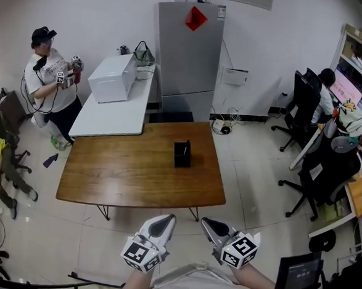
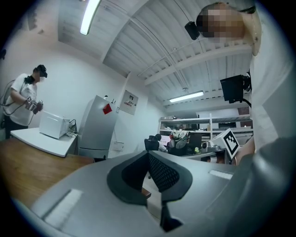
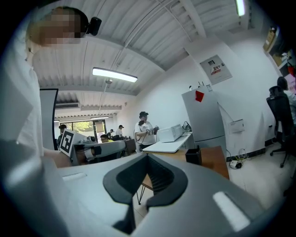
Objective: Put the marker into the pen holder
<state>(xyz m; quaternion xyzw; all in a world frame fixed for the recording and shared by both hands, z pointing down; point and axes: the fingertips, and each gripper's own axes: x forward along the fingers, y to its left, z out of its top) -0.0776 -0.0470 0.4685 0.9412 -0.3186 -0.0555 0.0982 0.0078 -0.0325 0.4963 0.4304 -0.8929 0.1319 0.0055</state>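
A black pen holder (image 1: 182, 153) stands right of centre on the brown wooden table (image 1: 123, 174); it also shows in the right gripper view as the pen holder (image 3: 193, 155) on the table's near part. I see no marker in any view. My left gripper (image 1: 168, 219) and right gripper (image 1: 206, 223) hang side by side in front of the table's near edge, over the floor, both pointing towards the table. In its own view the left gripper (image 2: 148, 153) has its jaws together with nothing between them. The right gripper (image 3: 147, 156) is likewise shut and empty.
Behind the wooden table stand a white table (image 1: 112, 114) with a microwave (image 1: 113, 77) and a grey fridge (image 1: 188, 55). A person (image 1: 49, 79) holding grippers stands at the far left. Office chairs (image 1: 318, 175) and desks fill the right side; a monitor (image 1: 298, 275) is near my right arm.
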